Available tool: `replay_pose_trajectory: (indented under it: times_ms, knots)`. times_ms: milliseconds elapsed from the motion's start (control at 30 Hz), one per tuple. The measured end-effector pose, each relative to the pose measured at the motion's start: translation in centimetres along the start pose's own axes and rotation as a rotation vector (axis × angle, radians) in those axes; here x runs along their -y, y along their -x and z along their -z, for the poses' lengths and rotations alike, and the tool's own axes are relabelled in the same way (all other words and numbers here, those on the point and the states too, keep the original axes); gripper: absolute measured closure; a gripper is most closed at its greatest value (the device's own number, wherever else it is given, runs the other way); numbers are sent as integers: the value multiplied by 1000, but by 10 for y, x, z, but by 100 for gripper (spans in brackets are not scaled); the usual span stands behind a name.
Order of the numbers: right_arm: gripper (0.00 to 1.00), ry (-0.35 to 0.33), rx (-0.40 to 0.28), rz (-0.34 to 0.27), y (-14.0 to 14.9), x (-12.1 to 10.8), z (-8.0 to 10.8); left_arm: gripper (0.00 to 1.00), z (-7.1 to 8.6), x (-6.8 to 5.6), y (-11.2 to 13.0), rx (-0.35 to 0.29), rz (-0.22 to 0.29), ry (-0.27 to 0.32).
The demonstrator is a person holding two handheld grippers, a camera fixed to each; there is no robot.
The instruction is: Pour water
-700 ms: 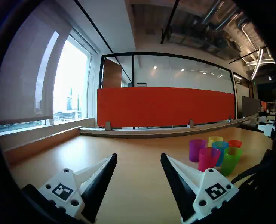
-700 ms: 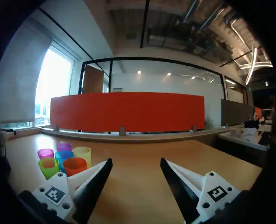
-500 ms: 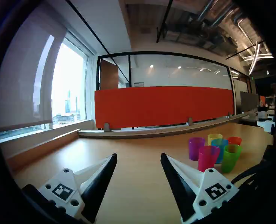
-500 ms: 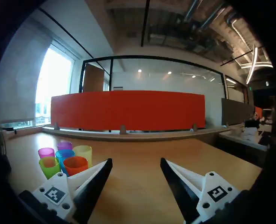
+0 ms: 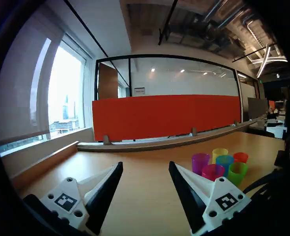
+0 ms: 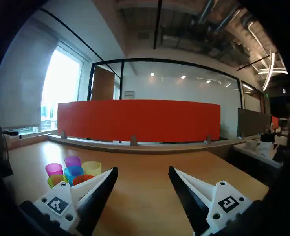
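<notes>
Hovering low over the wooden table (image 5: 145, 208), the left gripper (image 5: 145, 164) has its two fingers spread wide with nothing between them. Same story in the right gripper view: the right gripper (image 6: 143, 170) hangs above the tabletop, jaws apart and empty. Just beyond, six coloured cups (image 5: 224, 161) stand upright in a tight cluster on the table, right of the left gripper and left of the right one. The pink cup (image 5: 213, 172) and green cup (image 5: 237, 171) sit nearest the left gripper. Whether any holds water, I can't tell. Farther back, an orange partition (image 5: 164, 116) runs along the table's far edge, with a bright window (image 5: 64, 106) at far left.
</notes>
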State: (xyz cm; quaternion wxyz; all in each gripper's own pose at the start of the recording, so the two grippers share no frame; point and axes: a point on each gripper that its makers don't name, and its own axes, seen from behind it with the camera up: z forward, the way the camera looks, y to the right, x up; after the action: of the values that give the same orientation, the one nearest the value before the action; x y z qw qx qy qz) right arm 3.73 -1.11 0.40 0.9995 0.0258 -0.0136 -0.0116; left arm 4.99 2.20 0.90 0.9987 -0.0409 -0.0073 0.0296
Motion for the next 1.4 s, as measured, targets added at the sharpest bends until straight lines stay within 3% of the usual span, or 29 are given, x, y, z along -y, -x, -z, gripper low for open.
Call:
replay_pose_trajectory:
  times_ms: [167,700,1000,1400]
  knots:
    - [1,-14,-2,18,-19,1,-2,14,-4,2,-11,10,-5,11]
    - [1,-56,4,57,-71,8,-13,14,-17,14,-56,36,45,30]
    - [0,-86,17,33,-97,11,-23,14,-23,23,-84,50,33,29]
    - [1,-135,22,-34,-137,17,-33,14,-30,16,-118,53,60,85]
